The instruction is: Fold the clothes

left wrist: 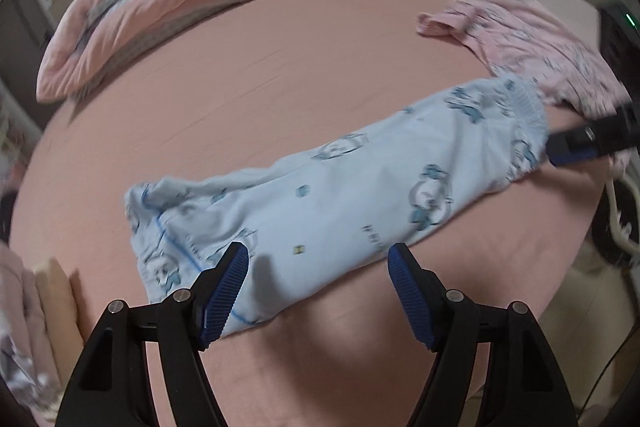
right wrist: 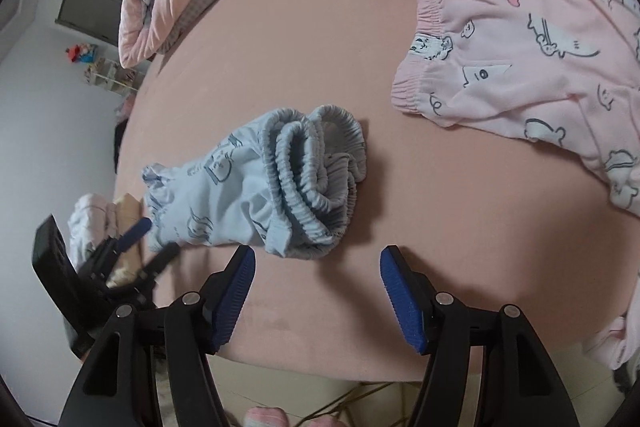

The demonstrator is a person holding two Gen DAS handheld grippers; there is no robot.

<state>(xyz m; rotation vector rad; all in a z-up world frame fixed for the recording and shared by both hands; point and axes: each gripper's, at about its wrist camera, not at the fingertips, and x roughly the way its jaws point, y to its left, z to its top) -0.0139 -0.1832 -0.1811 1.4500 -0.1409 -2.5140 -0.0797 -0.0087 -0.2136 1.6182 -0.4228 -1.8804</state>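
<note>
The left gripper (left wrist: 318, 291) is held spread and empty over the near edge of the blue pants (left wrist: 328, 195), toward their cuff end. The right gripper (right wrist: 318, 291), likewise spread and empty, is set just short of the bunched waistband (right wrist: 316, 171). The pants are laid on the pink sheet (left wrist: 240, 67), their long axis running from one gripper to the other. Beyond the waistband, pink pyjamas (right wrist: 520, 39) are seen; farthest off, a quilt (left wrist: 160, 7) is piled.

The blue pants (left wrist: 344, 187) are soft, thin cloth. The bed sheet (left wrist: 280, 67) is smooth, matt cloth. The tongs' pads (left wrist: 224, 291) are ridged blue rubber.
</note>
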